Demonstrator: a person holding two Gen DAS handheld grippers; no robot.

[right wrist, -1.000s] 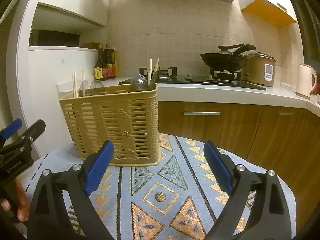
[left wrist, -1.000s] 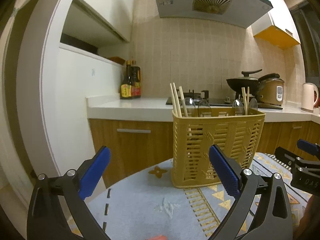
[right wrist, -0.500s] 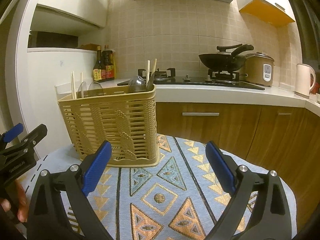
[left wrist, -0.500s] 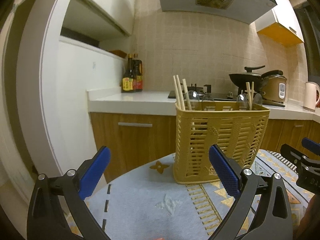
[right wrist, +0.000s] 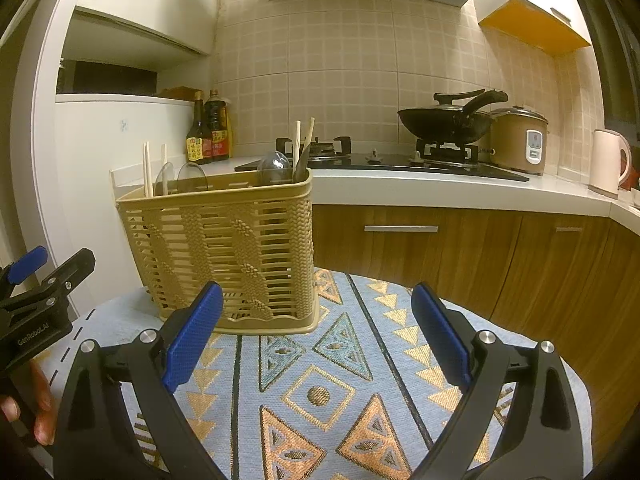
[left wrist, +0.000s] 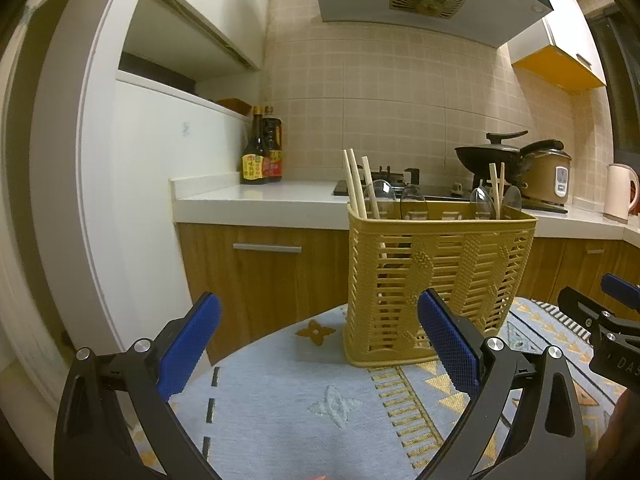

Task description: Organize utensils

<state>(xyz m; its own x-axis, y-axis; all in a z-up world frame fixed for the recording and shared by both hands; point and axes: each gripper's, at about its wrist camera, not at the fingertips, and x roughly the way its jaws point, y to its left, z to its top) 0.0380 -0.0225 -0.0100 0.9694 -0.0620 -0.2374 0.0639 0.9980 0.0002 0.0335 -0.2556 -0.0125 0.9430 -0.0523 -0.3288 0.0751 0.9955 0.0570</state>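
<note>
A yellow plastic utensil basket (left wrist: 436, 280) stands on the patterned tablecloth (left wrist: 304, 400); it also shows in the right wrist view (right wrist: 224, 252). Wooden chopsticks (left wrist: 356, 184) and clear plastic spoons (left wrist: 414, 200) stick up out of it. My left gripper (left wrist: 320, 344) is open and empty, held in front of the basket. My right gripper (right wrist: 316, 332) is open and empty, in front of the basket's right end. Each gripper shows at the edge of the other's view.
Behind the table runs a white kitchen counter (left wrist: 260, 200) with wooden cabinets (right wrist: 440, 248). On it stand sauce bottles (left wrist: 262, 152), a wok (right wrist: 448, 120) on the stove, a rice cooker (right wrist: 520, 140) and a kettle (right wrist: 610, 164).
Both grippers have tilted up a little and drawn back slightly, so the basket sits lower in view. Both stay open and empty.
</note>
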